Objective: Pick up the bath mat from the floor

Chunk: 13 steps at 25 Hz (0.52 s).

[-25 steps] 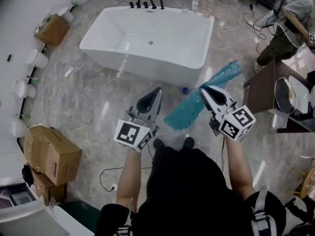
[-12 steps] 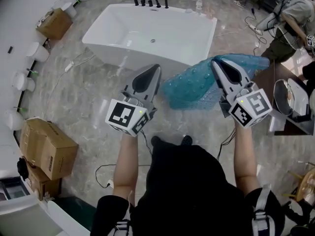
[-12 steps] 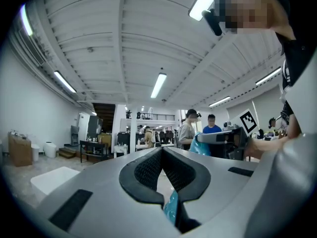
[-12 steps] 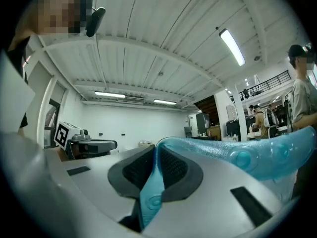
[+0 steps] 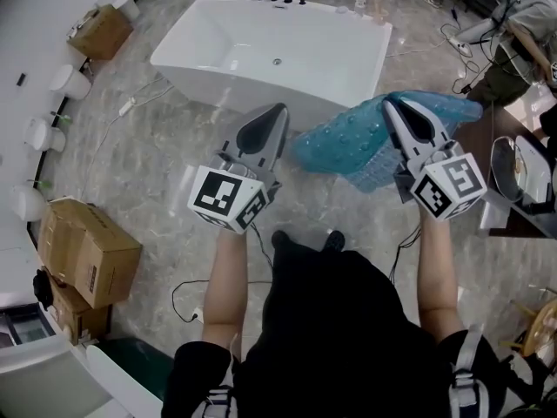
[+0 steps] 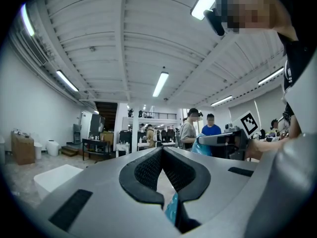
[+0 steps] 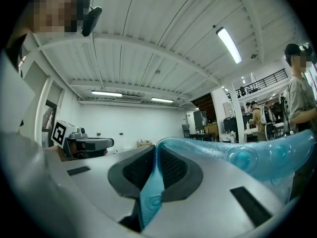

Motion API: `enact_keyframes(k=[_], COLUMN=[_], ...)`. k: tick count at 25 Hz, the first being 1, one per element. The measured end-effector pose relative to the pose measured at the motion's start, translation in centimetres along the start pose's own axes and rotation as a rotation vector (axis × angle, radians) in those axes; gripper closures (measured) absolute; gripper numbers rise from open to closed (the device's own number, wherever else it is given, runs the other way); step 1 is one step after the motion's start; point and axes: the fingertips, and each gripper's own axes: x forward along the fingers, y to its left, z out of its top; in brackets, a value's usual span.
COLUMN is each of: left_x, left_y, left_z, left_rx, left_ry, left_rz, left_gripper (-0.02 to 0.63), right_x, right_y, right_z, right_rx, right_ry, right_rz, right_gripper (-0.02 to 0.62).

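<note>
Right gripper (image 5: 402, 110) is pointing level, and its jaws are closing down on the bath mat (image 5: 348, 146). In the right gripper view the teal sheet (image 7: 237, 157) is running down the whole seam between the two pads of the right gripper (image 7: 155, 148) and bulging out over the top of the jaw tips. From there it is trailing off to the right of that view as a bubbled, translucent band. Left gripper (image 5: 275, 113) is also pointing level, well apart from the right one and roughly parallel to it. In the left gripper view the tips of the left gripper (image 6: 161, 150) are meeting, and only a thin sliver of the mat (image 6: 171, 209) is showing, caught low in the seam near the base of the pads. From the head view, the mat is hanging clear of the floor (image 5: 130, 164), stretching crosswise between the two grippers. Its right end is passing under and beyond the right jaws, while its left edge is ending just against the inner side of the left jaws. Most of the sheet is sagging toward the right gripper, so the grip there is taking far more material than the left one. The mat is sitting in front of the near corner of the white bathtub (image 5: 209, 85), above the marbled floor. A cardboard box (image 5: 87, 251) is standing well off to the left.
</note>
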Motion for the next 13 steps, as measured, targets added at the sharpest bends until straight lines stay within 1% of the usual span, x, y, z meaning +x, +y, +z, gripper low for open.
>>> enact_keyframes(k=[8, 13], left_x=[-0.06, 0.24], left_y=[0.55, 0.97], left_z=[-0.09, -0.25], left_rx=[-0.002, -0.006], left_ry=[0.007, -0.001], left_rz=[0.034, 0.052], left_gripper=[0.594, 0.594], right_x=[-0.33, -0.42], right_y=[0.21, -0.13], right_z=[-0.28, -0.72], right_rx=[-0.004, 0.016], right_ry=[-0.005, -0.003], right_rz=[0.013, 0.018], right_gripper=[0.560, 0.560])
